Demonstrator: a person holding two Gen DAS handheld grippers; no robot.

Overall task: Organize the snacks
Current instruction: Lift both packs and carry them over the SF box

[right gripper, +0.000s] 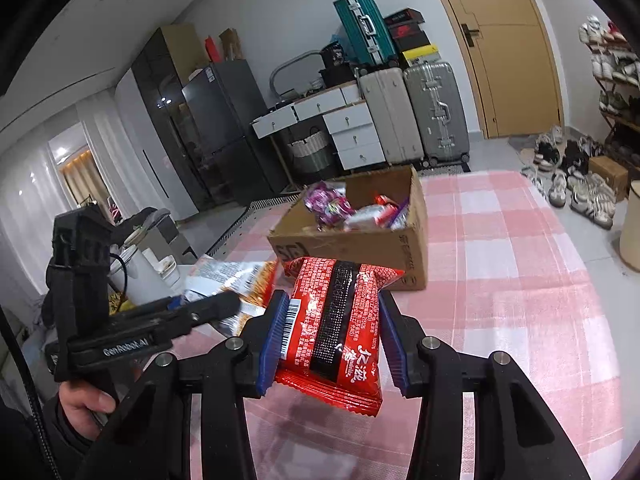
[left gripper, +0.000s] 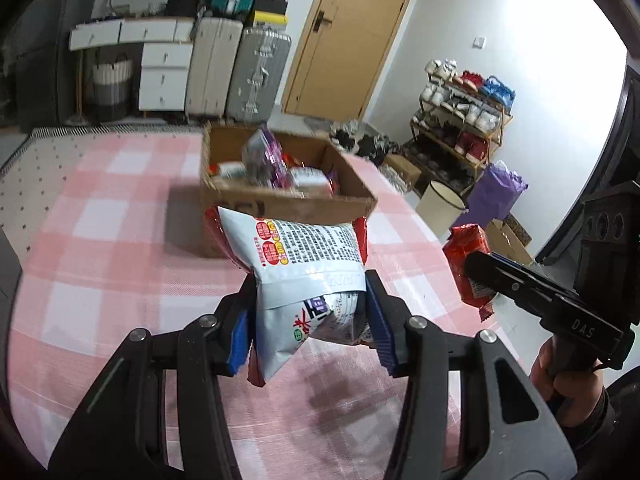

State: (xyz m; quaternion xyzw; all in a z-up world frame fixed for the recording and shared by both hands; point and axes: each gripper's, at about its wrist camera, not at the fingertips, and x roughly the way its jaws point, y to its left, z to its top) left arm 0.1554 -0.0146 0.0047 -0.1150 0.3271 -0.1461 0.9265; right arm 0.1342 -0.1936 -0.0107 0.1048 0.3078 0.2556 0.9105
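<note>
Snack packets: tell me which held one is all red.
The red packet clamped in the right gripper. The left gripper holds a larger white bag with only red trim and printed text.

My left gripper (left gripper: 308, 316): matte black linkage arms, silver round pivot screws, ribbed blue pads (left gripper: 379, 320). My right gripper (right gripper: 334, 336) is built the same; its side reads "DAS". The left body reads "GenRobot.AI", with a black cable beside it. Bare skin on my left hand (right gripper: 82, 400) and right hand (left gripper: 566, 376), dark sleeves.
</note>
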